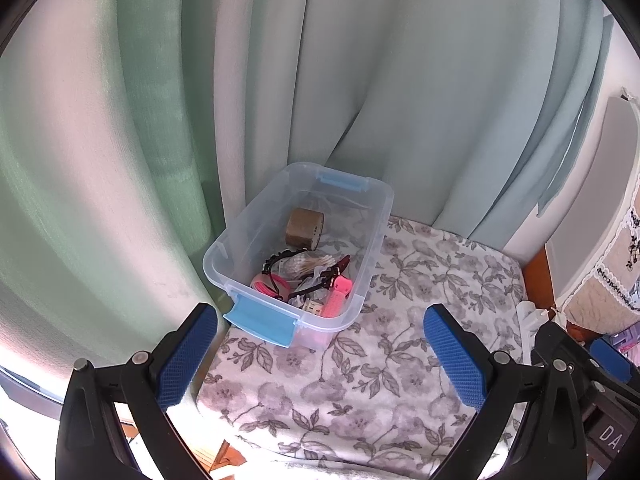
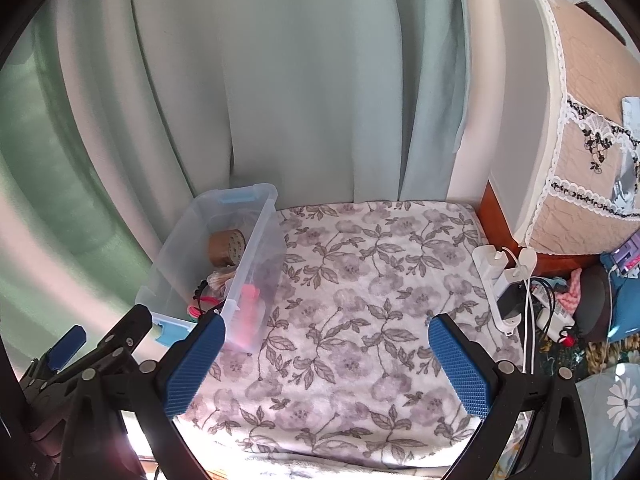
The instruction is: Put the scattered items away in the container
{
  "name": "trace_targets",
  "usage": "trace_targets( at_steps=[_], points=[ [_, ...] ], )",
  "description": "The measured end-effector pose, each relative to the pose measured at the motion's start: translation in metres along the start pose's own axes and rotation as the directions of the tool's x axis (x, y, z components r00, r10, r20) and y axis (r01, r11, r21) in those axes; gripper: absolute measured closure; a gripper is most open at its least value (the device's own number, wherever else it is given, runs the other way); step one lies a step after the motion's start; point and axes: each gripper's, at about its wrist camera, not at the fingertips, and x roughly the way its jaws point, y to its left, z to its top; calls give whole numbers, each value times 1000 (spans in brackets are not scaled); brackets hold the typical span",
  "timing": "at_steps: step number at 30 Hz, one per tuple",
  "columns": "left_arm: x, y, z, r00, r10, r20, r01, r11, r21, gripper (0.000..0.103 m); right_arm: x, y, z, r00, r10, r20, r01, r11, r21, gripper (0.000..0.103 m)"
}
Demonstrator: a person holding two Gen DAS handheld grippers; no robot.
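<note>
Your left gripper (image 1: 320, 354), right gripper (image 2: 327, 364): black angular arms, silver pivot pins, blue cross-hatched finger pads (image 1: 187, 354). White "DA" marking on body.

I see the floral blanket (image 2: 360, 300) lying bare across its near and right parts, so I have free passage there. The clear container (image 1: 304, 252) blocks the far-left corner, touching the curtain (image 1: 280, 80) behind it. A white power strip (image 2: 496, 280) with cables crowds the right edge, beside a covered appliance (image 2: 560, 120).
</note>
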Motion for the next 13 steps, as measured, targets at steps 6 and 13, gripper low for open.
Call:
trace_targets(
  at_steps=[6, 13],
  points=[
    [-1, 1, 0, 1000, 6, 12, -6, 1000, -6, 0, 1, 2, -1, 1000, 3, -1, -3, 1000, 0, 0],
    [-2, 0, 0, 1000, 12, 22, -12, 1000, -7, 0, 1, 1, -1, 1000, 8, -2, -8, 1000, 3, 0]
  ],
)
